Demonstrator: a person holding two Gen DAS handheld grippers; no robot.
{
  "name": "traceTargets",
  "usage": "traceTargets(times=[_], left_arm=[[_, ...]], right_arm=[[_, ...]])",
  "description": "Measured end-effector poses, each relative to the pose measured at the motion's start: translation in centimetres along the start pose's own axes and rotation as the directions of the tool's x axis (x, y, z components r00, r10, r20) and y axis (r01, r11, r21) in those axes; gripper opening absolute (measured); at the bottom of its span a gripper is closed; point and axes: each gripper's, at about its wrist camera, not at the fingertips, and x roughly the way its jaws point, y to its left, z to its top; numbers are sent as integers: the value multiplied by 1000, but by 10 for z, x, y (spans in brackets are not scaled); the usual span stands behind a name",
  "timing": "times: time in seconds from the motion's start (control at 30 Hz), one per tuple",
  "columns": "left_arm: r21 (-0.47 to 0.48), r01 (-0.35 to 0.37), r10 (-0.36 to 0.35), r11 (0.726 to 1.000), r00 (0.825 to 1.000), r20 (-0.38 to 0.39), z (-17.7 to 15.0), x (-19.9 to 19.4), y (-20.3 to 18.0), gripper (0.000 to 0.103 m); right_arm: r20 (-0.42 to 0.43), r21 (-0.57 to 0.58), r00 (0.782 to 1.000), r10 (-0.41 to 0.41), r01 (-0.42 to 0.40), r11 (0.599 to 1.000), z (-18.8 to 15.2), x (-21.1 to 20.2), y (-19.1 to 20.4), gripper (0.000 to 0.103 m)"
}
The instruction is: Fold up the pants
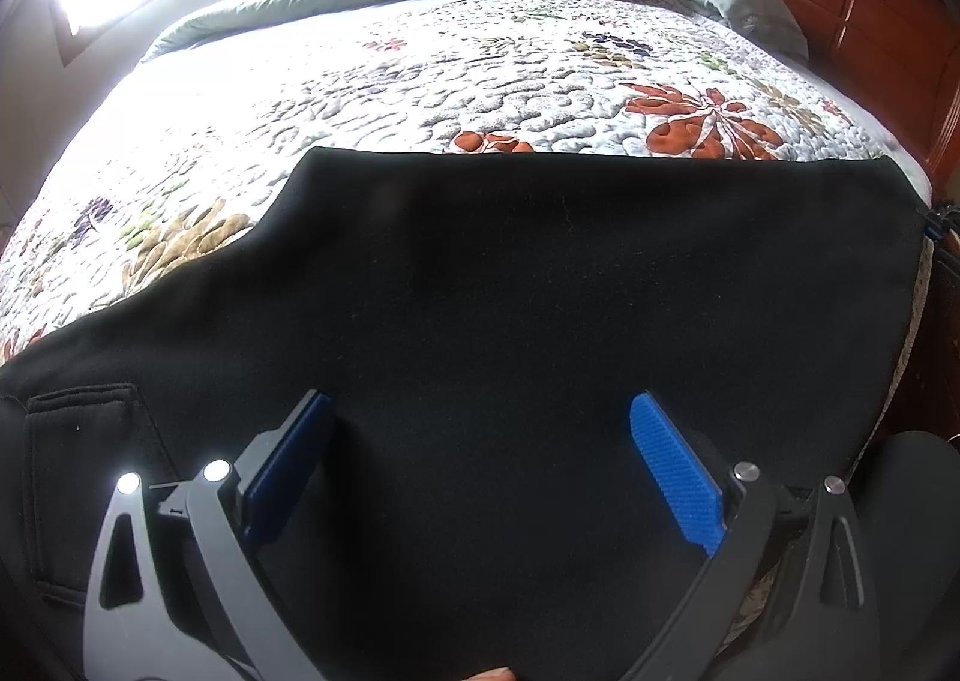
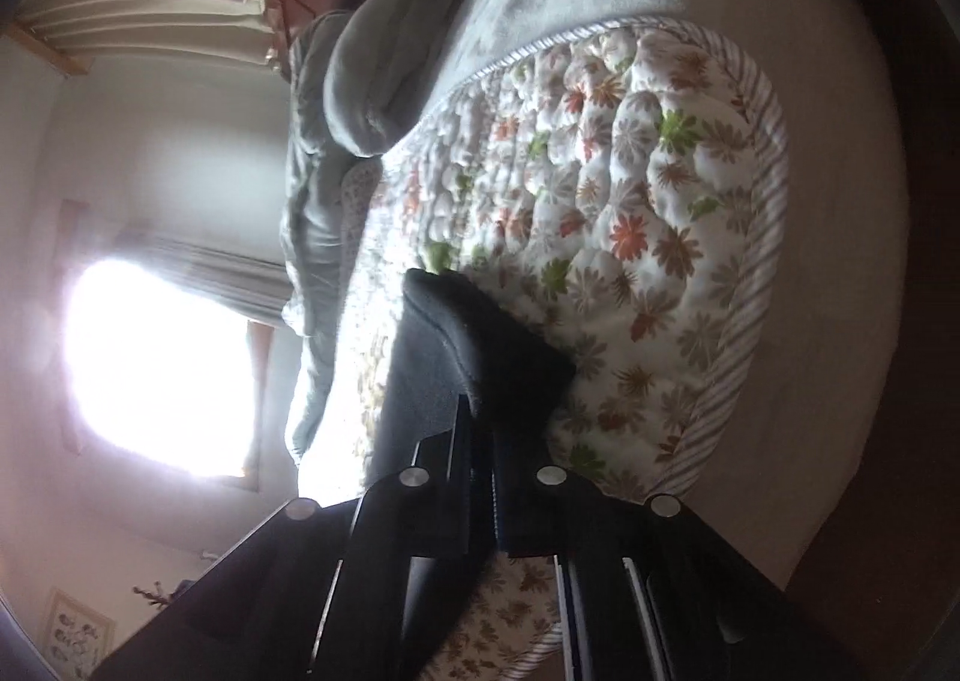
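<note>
My right tongs (image 2: pixel 480 435) pinch a raised fold of the black pants (image 1: pixel 540 291), while my left tongs (image 1: pixel 480 465) hover spread wide over the cloth, which lies flat across the floral quilt (image 1: pixel 420 81) on the bed.

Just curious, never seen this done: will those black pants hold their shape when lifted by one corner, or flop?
Probably flop: the pants lie flat on the quilt, and the part pinched in the right tongs curls over. They look thick, so likely fairly heavy and not slippery.
</note>
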Motion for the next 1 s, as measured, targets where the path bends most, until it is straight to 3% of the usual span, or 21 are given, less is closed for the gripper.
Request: traceTargets(times=[0.1,0.2,0.5,0.7,0.83,0.87,0.9,1.0], left_arm=[[-1,0,0,1000,1000,-3,0,0,0,99],[-2,-1,1,1000,1000,-3,0,0,0,99],[-4,-1,1,1000,1000,-8,1,0,1,99],[-10,4,-4,1000,1000,-4,1,1,1,99],[-12,2,-2,1000,1000,-1,1,1,1,100],[-12,2,-2,1000,1000,-1,1,0,2,100],[-14,3,-3,1000,1000,0,0,0,2,100],[-14,5,-5,1000,1000,1,1,0,3,100]], right_arm=[[48,52,998,35,-37,998,2,-16,-7,24],[66,69,997,28,-32,997,-4,-26,-14,52],[30,60,998,50,-52,997,-6,-13,-19,52],[-26,19,992,124,-123,992,5,9,-5,52],[-31,30,993,118,-117,993,6,19,-11,40],[-36,25,993,116,-115,993,6,19,-9,33],[-48,9,993,112,-112,994,6,20,-4,13],[-31,-52,998,56,-58,997,4,16,18,11]])
